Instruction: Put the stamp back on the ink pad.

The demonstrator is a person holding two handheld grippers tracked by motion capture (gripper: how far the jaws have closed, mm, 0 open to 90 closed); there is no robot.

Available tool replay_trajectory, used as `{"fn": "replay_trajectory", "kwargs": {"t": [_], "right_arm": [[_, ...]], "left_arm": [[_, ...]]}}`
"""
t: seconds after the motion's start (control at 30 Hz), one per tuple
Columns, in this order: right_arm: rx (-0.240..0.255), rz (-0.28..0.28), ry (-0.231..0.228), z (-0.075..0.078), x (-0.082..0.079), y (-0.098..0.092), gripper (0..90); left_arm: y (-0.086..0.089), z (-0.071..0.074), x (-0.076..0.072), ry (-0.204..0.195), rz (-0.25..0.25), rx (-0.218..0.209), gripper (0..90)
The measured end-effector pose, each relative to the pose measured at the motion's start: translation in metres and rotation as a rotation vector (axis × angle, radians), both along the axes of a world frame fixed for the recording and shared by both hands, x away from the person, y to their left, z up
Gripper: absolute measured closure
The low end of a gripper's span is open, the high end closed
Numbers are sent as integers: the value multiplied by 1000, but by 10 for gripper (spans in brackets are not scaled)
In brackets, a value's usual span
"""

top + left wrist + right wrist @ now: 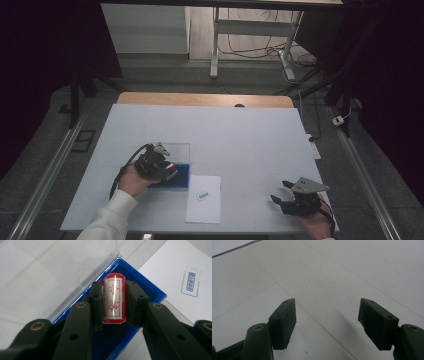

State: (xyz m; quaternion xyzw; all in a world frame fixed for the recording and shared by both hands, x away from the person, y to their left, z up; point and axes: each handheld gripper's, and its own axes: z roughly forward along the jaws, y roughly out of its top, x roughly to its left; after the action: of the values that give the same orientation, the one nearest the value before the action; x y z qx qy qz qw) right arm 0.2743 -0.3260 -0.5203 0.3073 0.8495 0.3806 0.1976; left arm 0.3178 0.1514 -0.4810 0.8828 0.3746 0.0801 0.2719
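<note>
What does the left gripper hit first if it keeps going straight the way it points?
Likely the blue ink pad right beneath it. The left gripper points down with the red stamp between its pads, over the pad's blue surface; whether the stamp already touches it is unclear.

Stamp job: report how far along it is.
Done: the paper already carries one blue print. In hand: the left hand-held gripper has the red stamp between its pads over the blue ink pad. Left: probably another print; the right hand-held gripper waits open.

Glossy, seemingly plastic stamp [114, 300]; matt paper sheet [175, 277].
</note>
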Motion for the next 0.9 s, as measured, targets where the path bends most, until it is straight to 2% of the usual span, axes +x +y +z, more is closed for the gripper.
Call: {"fn": "replay_trajectory", "kwargs": {"t": [0.07,0.17,0.3,0.43,0.63,0.77,0.9], "right_arm": [[1,0,0,0,0,0,300],[-3,1,0,1,0,0,300],[6,-1,0,0,0,-1,300],[1,1,2,1,-1,0,300],[8,3,-9,2,-1,-1,300],[13,9,-17,2,-2,0,300],[22,19,-25,3,-3,1,300]], "left_arm": [[2,4,-4,-31,15,-14,510],[10,9,-16,-74,30,-52,423],[26,9,-37,-124,62,-106,363],[42,1,-57,-159,100,-137,338],[55,-13,-80,-182,105,-169,336],[57,-19,-89,-181,103,-174,336],[58,-21,-90,-184,108,-179,337]]}}
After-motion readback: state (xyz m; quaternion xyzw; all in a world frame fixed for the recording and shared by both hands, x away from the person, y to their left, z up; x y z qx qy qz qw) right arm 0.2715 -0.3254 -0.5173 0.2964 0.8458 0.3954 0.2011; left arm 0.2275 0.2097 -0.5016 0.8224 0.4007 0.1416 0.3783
